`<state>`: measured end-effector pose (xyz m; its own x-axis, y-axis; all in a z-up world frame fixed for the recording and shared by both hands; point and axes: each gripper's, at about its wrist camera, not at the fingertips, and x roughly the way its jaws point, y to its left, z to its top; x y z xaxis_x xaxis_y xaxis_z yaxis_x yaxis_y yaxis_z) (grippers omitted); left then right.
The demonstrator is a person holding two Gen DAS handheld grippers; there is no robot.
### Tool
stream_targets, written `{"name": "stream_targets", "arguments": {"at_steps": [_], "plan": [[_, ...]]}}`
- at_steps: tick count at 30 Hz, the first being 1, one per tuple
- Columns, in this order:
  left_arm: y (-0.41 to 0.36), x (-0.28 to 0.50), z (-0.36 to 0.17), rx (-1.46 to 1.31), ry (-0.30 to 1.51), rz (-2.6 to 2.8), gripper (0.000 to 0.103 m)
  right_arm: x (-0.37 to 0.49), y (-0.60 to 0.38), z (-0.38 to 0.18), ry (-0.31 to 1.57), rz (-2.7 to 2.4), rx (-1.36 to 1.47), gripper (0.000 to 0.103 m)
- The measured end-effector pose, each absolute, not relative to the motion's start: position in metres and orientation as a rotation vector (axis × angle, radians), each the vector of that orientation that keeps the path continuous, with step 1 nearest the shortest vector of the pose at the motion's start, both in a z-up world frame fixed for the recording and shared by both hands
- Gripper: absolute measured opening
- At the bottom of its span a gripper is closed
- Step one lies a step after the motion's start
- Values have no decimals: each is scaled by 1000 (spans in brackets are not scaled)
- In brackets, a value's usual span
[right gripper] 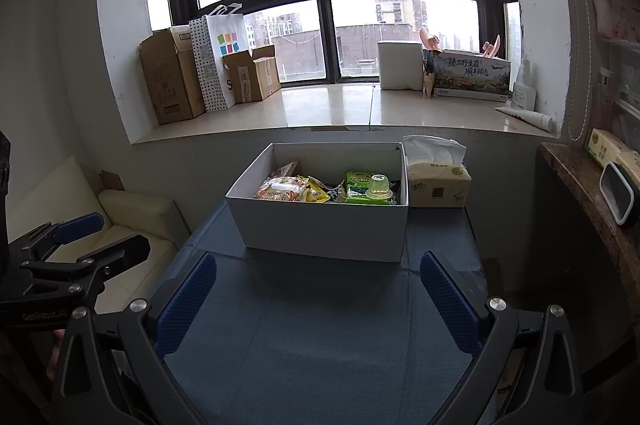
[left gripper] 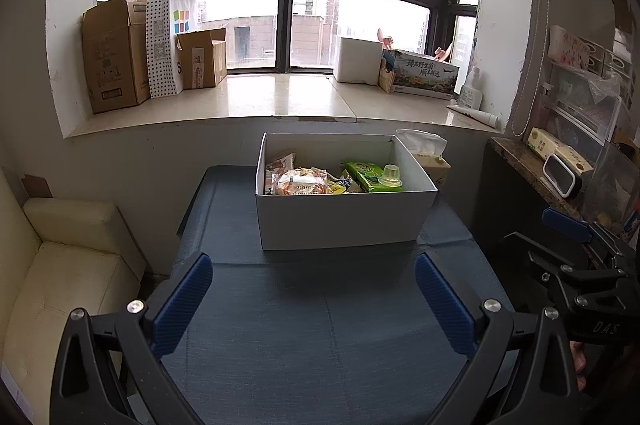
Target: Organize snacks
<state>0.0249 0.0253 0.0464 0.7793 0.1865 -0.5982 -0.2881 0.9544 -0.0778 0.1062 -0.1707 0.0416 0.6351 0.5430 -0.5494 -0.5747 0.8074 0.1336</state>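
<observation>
White box: the white box [left gripper: 340, 221] sits on the worktop [left gripper: 320, 325], on the far half, close to the wall under the window. Its top is off and the snacks lie inside.
Box feel: it looks like thin card. I think it is light and a bit bendy, so a hard squeeze on one wall could dent it.
Round snack bag: the orange and white bag [left gripper: 302, 182] lies on the left side of the box. It looks puffy and soft. I think it crinkles and may slip, so a pinch on the flat sealed edge looks best.
Green pack: the green pack [left gripper: 370, 175] lies on the right side of the box. It looks flat and a bit stiff, so its long sides look good to hold.
Jelly cup: the small clear jelly cup [left gripper: 389, 176] rests on top of the green pack. It looks smooth and slippery, and it may tip. A gentle hold around its middle seems right.
Yellow packets: small yellow packets [right gripper: 318, 192] sit in the middle, between the bag and the green pack. They look thin and floppy.
Tissue pack: a tissue pack [right gripper: 438, 185] stands just beside the box on its right.
Left hand-held gripper: the left hand-held gripper [left gripper: 314, 299] is spread wide and holds nothing. It is over the bare worktop, near the box.
Right hand-held gripper: the right hand-held gripper [right gripper: 318, 299] is spread wide too, and it is empty.
Worktop: a dark blue cloth covers it.
</observation>
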Motion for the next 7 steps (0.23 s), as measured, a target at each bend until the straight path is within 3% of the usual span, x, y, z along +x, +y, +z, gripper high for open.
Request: {"name": "stream_targets", "arguments": {"at_steps": [7], "plan": [[23,24,48,-158,614,258,103,106,-170,42,607,642,-58,103]]}}
